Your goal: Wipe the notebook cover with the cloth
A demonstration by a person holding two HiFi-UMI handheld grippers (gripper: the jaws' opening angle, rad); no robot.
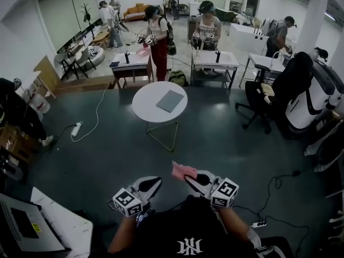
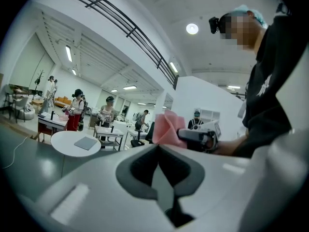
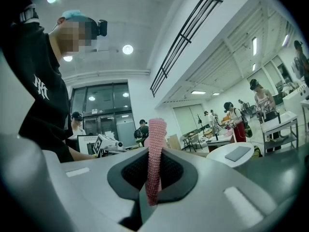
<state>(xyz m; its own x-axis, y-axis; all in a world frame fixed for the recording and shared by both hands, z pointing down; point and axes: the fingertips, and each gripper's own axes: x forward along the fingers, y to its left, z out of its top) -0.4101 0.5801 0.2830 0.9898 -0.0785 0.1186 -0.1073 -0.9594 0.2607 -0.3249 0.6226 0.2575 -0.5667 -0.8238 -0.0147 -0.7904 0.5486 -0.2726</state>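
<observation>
Jaws of our left gripper (image 2: 158, 148) meet on nothing. Well ahead of us the round white table (image 1: 141, 105) carries the flat grey notebook (image 1: 170, 100) toward its right edge, untouched, so we judge all the wiping is left; our right gripper (image 3: 154, 153) pinches the pink knitted cloth (image 3: 156, 139).

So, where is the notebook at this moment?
In the head view the grey notebook lies flat on the round white table, right of its middle, above the picture's centre.

Bright ceiling lights (image 3: 127, 49), floor glare, fisheye edges, near tongs blurred.
</observation>
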